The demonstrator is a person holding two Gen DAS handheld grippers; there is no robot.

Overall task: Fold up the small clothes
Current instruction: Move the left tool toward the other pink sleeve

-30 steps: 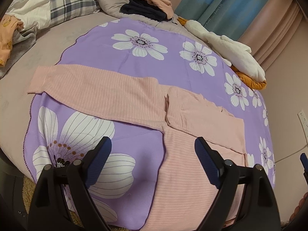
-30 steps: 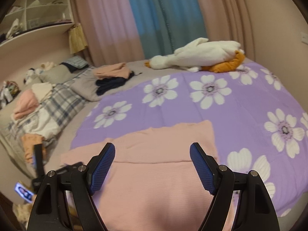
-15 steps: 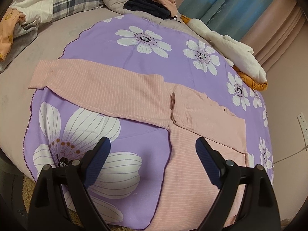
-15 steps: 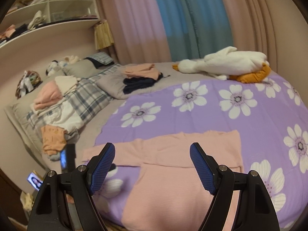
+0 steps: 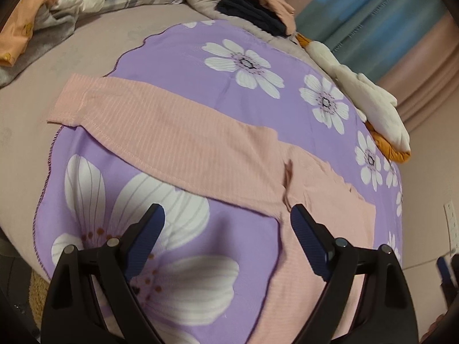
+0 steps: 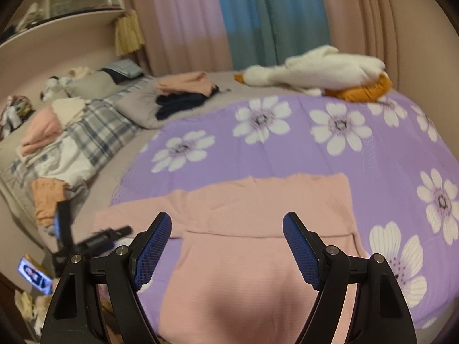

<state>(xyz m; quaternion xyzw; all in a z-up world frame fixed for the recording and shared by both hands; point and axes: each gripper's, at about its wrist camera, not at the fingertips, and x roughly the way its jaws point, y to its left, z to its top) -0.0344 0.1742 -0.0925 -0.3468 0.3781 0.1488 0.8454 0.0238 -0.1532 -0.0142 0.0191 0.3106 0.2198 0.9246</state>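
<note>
Curtains are hanging behind the bed [image 6: 86, 189], where a purple floral sheet [image 5: 178, 246] is serving as a folding surface. On it the pink top [image 5: 183, 140] is lying flat, one sleeve already folded across, the other stretched out. Left tongs [image 5: 226, 232] and right tongs [image 6: 226, 246] are hovering wide, gripping nothing.

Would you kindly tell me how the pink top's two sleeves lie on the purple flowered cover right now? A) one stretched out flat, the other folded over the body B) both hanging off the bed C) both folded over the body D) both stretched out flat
A: on the pink top, one sleeve lies stretched out flat across the purple flowered cover, while the other sleeve is folded over the body.
</note>
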